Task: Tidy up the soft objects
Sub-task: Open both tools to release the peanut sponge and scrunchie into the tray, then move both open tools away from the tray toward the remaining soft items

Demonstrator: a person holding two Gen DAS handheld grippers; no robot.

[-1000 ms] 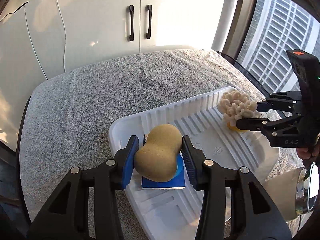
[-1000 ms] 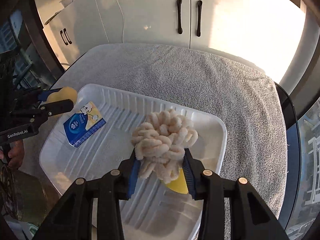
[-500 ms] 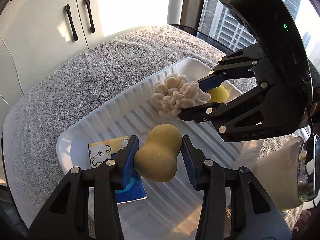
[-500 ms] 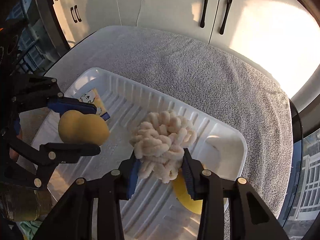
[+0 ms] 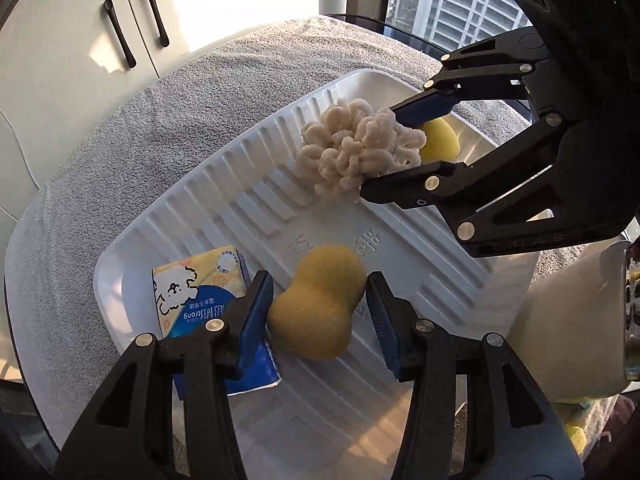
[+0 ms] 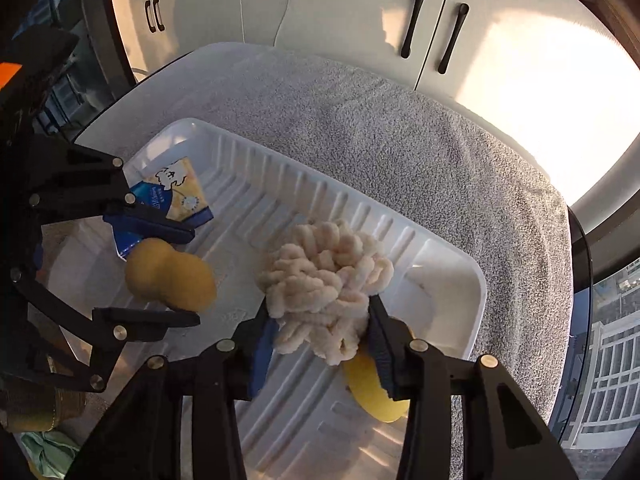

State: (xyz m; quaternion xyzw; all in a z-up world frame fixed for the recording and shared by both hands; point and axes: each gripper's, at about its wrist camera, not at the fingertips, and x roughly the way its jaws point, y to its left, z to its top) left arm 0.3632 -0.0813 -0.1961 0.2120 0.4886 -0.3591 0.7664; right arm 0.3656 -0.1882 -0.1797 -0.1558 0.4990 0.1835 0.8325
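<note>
Table (image 6: 400,152) under a grey terry towel; white ribbed plastic tray (image 5: 256,196) sits on it and serves as landmark.

Right tongs (image 6: 320,344) over the tray's window-side end, clamped on a cream chenille wash mitt (image 6: 324,276). The mitt's yellow sponge backing (image 6: 372,388) hangs below the tongs, near the tray floor.

Left tongs (image 5: 318,316) over the tray's other end. A tan peanut-shaped sponge (image 5: 318,304) sits between the pads; in the left wrist view a slim gap shows at each pad, so the grip looks slackened, sponge apparently resting on the tray floor. Cannot tell for certain.

Blue-and-yellow tissue pack (image 5: 200,292) lies flat in the tray, just beside the sponge, partly under the left pad.

Judgement: step in hand is setting both soft items down in the tray.
- Lower till the piece rests, then widen; no dropping, foam bounces.
- Lift straight up; chenille loops may snag on the pads.
- Keep the left pad off the tissue pack.
- Leave clear floor between mitt and sponge.
</note>
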